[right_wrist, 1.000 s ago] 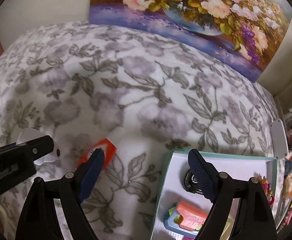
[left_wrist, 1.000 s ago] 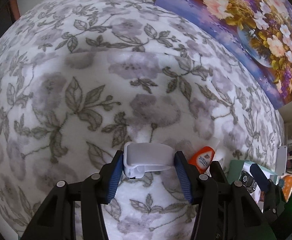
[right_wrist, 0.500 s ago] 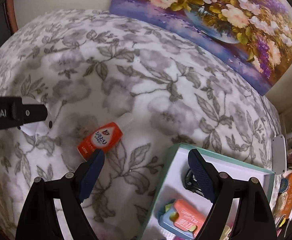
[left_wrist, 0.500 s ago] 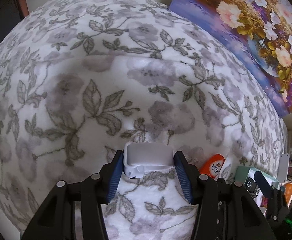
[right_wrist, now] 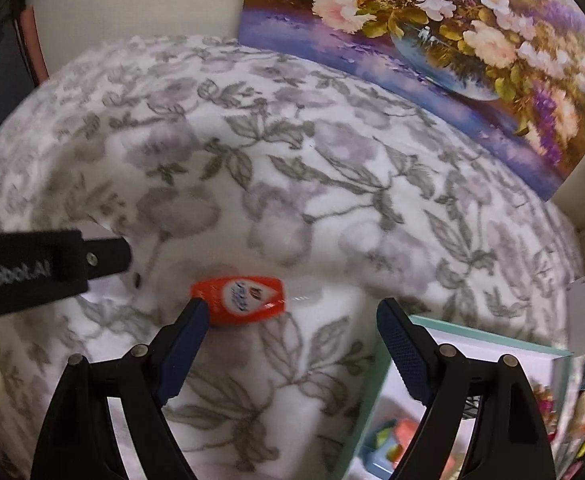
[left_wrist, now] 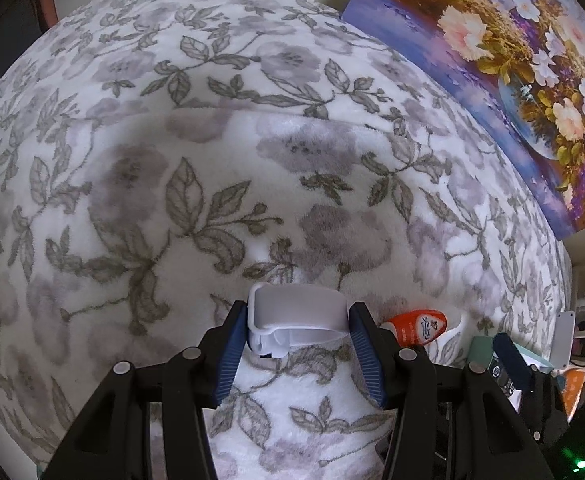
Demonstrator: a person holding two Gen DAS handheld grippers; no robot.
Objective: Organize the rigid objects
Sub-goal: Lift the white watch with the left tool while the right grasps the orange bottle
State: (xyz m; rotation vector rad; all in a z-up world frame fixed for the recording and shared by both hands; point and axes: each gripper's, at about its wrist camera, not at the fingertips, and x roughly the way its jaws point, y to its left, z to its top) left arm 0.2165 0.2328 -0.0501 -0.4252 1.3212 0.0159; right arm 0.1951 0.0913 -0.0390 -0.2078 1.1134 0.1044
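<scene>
L gripper (left_wrist: 298, 340): my jaws clamped across white plastic piece (left_wrist: 296, 314), held clear of blanket (left_wrist: 212, 200) for carry to tray, I judge. R gripper (right_wrist: 288, 340): jaws wide, empty, lined up w/ orange tube (right_wrist: 238, 300) lying on blanket just left of teal tray (right_wrist: 488, 344) — prob. next pick.

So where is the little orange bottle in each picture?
Left wrist view: the orange bottle lies low and right of centre on the floral blanket, just right of the left tongs.
Right wrist view: it lies low and centre-left, at the tip of the right tongs' left finger.
Shared landmark: the flower painting, top right in both.
</scene>
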